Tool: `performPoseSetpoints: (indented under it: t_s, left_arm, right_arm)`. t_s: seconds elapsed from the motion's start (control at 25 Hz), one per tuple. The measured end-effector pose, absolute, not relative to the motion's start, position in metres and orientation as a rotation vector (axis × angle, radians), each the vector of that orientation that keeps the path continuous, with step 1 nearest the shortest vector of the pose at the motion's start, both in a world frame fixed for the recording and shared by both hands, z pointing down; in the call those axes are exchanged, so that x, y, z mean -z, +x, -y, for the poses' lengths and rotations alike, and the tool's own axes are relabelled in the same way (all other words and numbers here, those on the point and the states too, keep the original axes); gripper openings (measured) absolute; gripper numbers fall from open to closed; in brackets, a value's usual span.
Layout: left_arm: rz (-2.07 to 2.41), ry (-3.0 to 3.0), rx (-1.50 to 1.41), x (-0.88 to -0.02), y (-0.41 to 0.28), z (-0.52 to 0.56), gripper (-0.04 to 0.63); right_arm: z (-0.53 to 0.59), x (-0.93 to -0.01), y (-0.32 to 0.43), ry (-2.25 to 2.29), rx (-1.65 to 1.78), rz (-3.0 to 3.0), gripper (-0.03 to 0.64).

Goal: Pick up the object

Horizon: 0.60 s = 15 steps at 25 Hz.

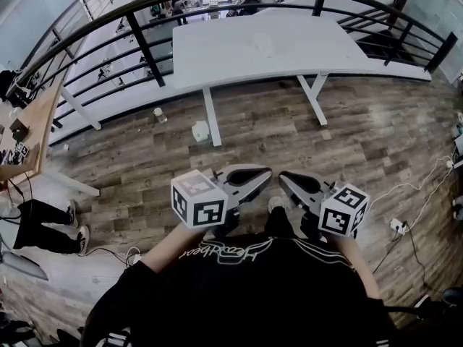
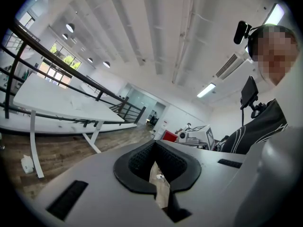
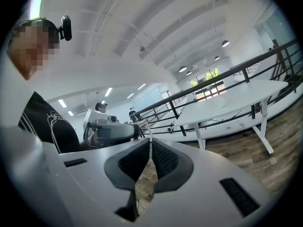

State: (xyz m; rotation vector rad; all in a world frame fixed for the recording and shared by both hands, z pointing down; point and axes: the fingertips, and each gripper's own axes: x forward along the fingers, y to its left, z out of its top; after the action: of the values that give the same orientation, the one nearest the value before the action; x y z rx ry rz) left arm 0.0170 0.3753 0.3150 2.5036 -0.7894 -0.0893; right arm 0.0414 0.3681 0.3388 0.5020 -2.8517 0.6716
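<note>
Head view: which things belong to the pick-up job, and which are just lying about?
Job in hand: left gripper and right gripper, both shut and empty; which object is meant cannot be told.

Lying about: white table; small jar on the floor; white container beside the table leg; power strip.

Right gripper point(image 3: 150, 143) at 6 o'clock, jaws together at the tips, nothing between. Left gripper point(image 3: 114, 130) at 9 o'clock, just past them. White table point(image 3: 222, 102) at 3, black railing point(image 3: 161, 101) behind it. Wood floor point(image 3: 274, 136) at 4. Person's dark top point(image 3: 45, 119) at 9.
</note>
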Motion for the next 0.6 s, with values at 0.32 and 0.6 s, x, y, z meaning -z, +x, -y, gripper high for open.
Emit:
performPoseSetpoints:
  t_s: [0.32, 0.6]
  left_arm:
    - [0.843, 2.42, 0.1, -0.334, 0.017, -0.305, 0.008]
    - [0.904, 2.344, 0.087, -0.345, 0.038, -0.195, 0.008]
  right_arm:
    - [-0.295, -0.354, 0.041, 0.43, -0.741, 2.86, 0.021]
    - [-0.183, -0.361, 0.065, 0.363, -0.809, 2.844, 0.021]
